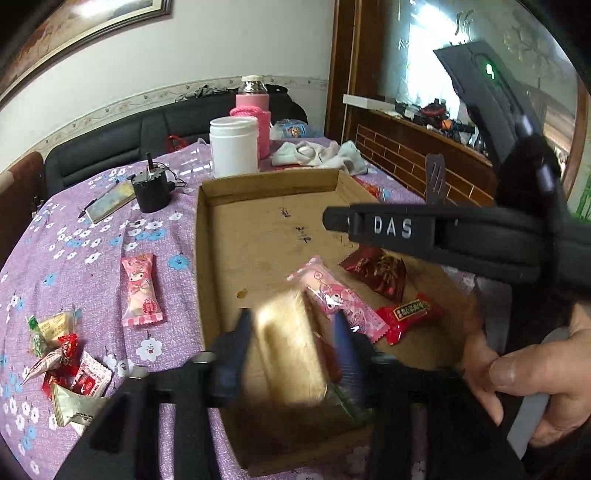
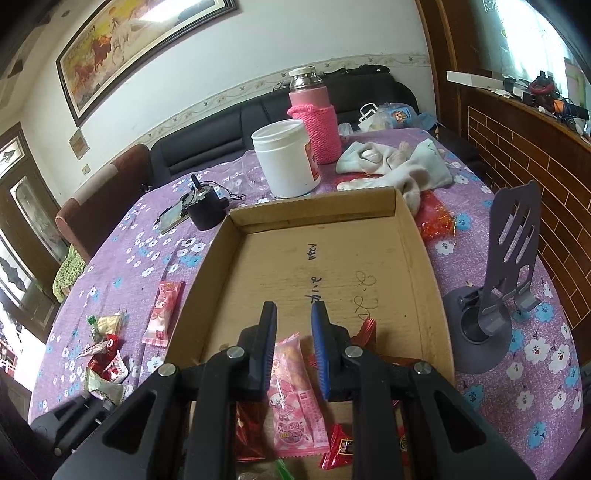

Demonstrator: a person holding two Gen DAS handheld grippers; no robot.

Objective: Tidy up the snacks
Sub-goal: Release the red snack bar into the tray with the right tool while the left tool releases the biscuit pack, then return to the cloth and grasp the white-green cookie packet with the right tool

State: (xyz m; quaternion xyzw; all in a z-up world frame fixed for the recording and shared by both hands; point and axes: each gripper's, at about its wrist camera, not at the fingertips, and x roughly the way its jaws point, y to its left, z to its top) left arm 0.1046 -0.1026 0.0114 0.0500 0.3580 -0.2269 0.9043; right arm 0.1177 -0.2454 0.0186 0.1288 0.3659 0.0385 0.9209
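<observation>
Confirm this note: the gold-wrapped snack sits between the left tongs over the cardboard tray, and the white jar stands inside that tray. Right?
Not quite. The white jar stands on the purple tablecloth beyond the cardboard tray's far wall, as the right wrist view shows. The gold-wrapped snack is indeed between the left tongs over it.

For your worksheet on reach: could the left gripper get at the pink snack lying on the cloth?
Probably not yet: the left gripper has a gold snack between its fingers. Nothing else blocks the pink snack.

I see a white wall [image 2: 295, 33] up top, framed horse painting [image 2: 122, 48] upper left, black sofa [image 2: 229, 125] behind, brick-patterned wooden sideboard [image 2: 517, 155] right.
</observation>
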